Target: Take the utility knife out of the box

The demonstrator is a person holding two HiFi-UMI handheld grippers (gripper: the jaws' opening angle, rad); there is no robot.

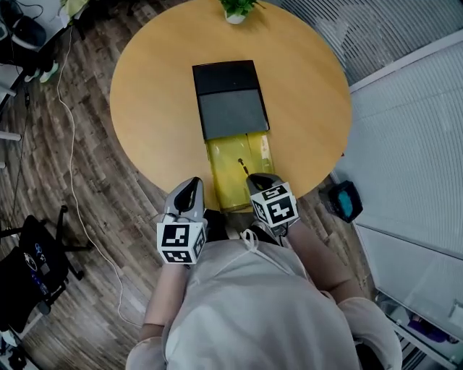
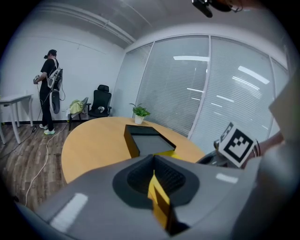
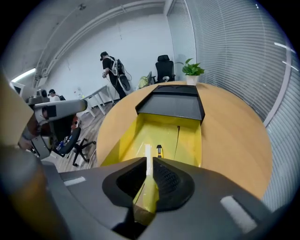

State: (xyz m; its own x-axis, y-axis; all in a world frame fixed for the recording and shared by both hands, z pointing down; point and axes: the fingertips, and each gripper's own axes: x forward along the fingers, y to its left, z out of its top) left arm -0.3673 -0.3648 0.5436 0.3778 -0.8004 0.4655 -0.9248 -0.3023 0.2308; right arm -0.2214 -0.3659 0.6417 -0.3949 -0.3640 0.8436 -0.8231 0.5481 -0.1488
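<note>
A black box [image 1: 230, 97] lies in the middle of the round wooden table [image 1: 155, 108], with its yellow drawer [image 1: 226, 162] slid out toward me. The utility knife [image 1: 244, 168] lies in that drawer, small and dark; in the right gripper view the knife [image 3: 159, 150] sits just beyond my jaws. My right gripper [image 1: 262, 181] hangs over the drawer's near end, jaws together, with nothing between them. At the table's near edge, left of the drawer, my left gripper [image 1: 189, 189] is shut and empty. From it I see the box [image 2: 145, 138] ahead.
A potted plant [image 1: 236, 9] stands at the table's far edge. An office chair [image 1: 32, 267] and a cable lie on the floor to the left, and a blue-and-black object [image 1: 346, 200] sits by the glass wall on the right. A person [image 2: 48, 89] stands far back.
</note>
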